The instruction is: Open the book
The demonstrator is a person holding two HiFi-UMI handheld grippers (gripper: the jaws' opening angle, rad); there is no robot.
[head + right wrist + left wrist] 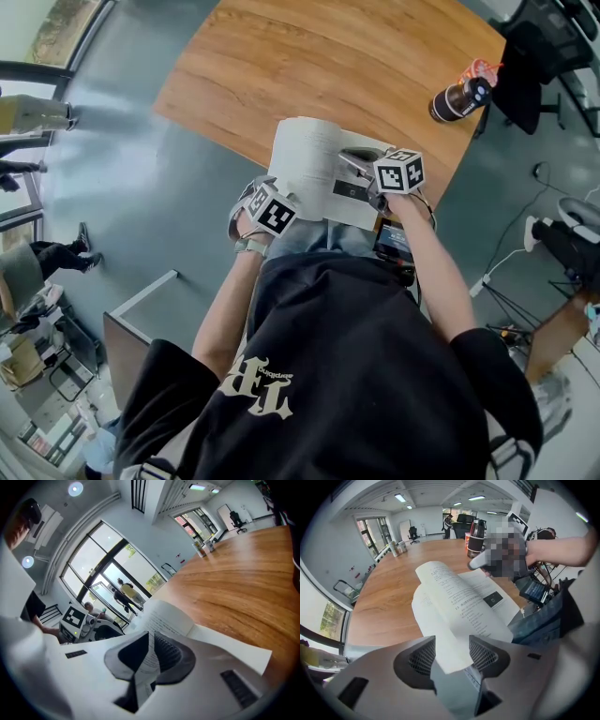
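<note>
The book [309, 159] lies open with white printed pages at the near edge of the wooden table [328, 56]. My left gripper [274, 204] is at the book's near left corner. In the left gripper view its jaws [452, 651] stand apart, and the corner of a curled page [445, 620] hangs face-on between them with no pad pressing on it. My right gripper [354, 167] reaches onto the right-hand page. In the right gripper view its jaws [149, 648] are shut on the edge of a printed page [168, 618], which runs between the pads.
A dark bottle [459, 98] stands at the table's right end, also seen in the left gripper view [474, 538]. A lit phone-like device [392, 239] rests on the person's lap. A black chair [525, 66] stands at the far right. People [126, 595] stand by the glass doors.
</note>
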